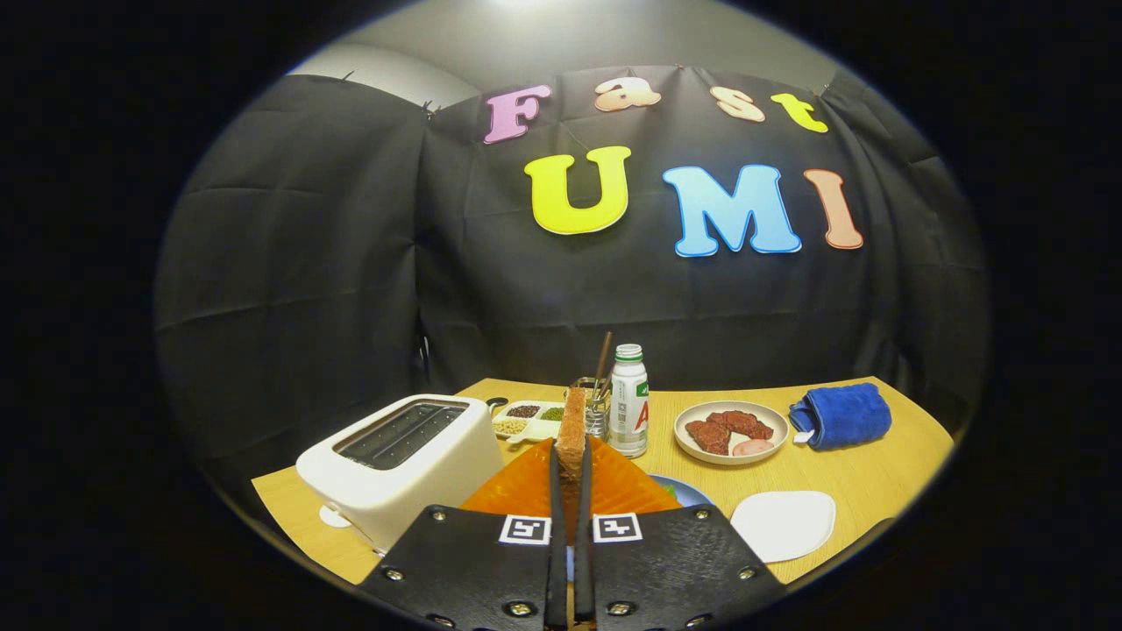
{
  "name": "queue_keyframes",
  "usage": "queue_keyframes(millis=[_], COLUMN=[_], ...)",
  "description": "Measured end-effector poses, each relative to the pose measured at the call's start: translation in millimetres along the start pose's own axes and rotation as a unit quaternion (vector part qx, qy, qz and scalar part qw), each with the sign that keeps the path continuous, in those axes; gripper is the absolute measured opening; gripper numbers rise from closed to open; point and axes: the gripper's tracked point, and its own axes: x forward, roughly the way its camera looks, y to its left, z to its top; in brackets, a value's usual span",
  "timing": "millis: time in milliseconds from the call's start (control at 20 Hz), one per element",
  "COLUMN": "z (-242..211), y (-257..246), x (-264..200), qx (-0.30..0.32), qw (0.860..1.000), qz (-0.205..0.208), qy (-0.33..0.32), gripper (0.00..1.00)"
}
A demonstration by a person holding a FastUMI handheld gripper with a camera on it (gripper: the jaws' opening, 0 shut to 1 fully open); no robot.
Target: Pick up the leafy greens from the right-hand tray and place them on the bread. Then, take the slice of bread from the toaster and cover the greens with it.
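Landmark: bottle (628, 401) on the table (877, 473); left of it, a cup of utensils (596, 412), then a divided dish (526, 421), then the toaster (403, 464); right of it, a plate of meat (732, 431), then a rolled towel (841, 415); before it, the slice of bread (573, 434) upright, pinched between the gripper (570, 499) fingers; right-front, a flat tray (783, 524).

You've got one overhead light, table (859, 478) bright and sharp, far cloth dim, heavy fisheye bending at edges.

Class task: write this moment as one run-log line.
claw: shut on bread slice | slice: upright, lifted | toaster: slots empty | greens: partly hidden
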Motion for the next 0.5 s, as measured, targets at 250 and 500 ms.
queue_keyframes(millis=[250, 500], z=[-13.3, -22.0], y=[-10.9, -13.5], x=[4.9, 7.9], qx=[0.011, 0.028], qw=[1.000, 0.999], qz=[-0.007, -0.011], qy=[0.013, 0.014], gripper=[0.03, 0.04])
